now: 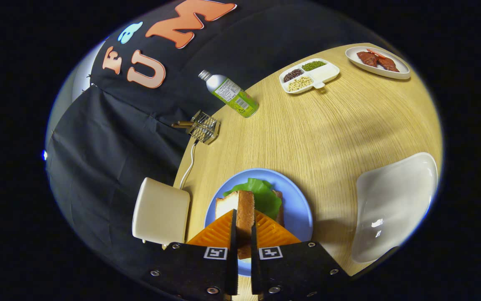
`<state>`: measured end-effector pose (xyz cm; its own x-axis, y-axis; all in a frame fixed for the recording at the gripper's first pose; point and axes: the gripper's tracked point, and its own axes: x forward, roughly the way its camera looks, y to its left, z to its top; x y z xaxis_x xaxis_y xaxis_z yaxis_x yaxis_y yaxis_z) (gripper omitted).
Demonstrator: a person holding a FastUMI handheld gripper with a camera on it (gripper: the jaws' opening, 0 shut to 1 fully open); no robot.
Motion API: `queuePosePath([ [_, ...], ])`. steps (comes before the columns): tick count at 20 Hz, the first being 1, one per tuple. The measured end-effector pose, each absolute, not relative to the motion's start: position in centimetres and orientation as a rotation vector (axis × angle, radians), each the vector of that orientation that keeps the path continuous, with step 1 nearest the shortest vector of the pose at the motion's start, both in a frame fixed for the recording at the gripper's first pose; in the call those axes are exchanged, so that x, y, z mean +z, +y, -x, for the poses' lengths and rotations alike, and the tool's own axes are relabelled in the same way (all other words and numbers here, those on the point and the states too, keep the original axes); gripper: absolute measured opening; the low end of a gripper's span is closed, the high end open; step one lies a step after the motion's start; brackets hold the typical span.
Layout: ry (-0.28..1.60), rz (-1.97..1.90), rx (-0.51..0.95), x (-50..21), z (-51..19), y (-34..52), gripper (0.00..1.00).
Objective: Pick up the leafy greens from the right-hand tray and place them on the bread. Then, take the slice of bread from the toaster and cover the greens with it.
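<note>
My gripper (243, 221) is shut on a slice of bread (240, 209), held on edge between the two fingers. Right below and just beyond it lies a blue plate (296, 205) with the leafy greens (265, 194) spread on a bottom slice of bread (280, 209), whose crust peeks out beside the greens. The cream toaster (161, 211) stands to the left of the plate, its white cord running back along the table edge. An empty white tray (393, 205) sits to the right of the plate.
Farther back on the wooden table stand a small wire rack (202, 127), a lying green bottle (232, 94), a divided dish of beans (309, 75) and a plate of red meat slices (377, 62). The table edge runs along the left by the black cloth.
</note>
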<state>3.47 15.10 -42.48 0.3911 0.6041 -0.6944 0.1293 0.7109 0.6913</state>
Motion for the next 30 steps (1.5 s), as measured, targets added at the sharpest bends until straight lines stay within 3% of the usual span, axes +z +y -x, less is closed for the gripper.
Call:
queuePosePath([
  [4,1.143,-0.679,0.324,-43.4,-3.8,14.2,0.18],
  [11,1.032,-0.510,0.278,-41.2,-5.1,12.0,0.54],
  [19,0.666,-0.407,0.238,-27.7,-8.6,8.6,0.69],
  [30,0.251,-0.226,0.238,-12.2,-5.8,6.4,0.95],
])
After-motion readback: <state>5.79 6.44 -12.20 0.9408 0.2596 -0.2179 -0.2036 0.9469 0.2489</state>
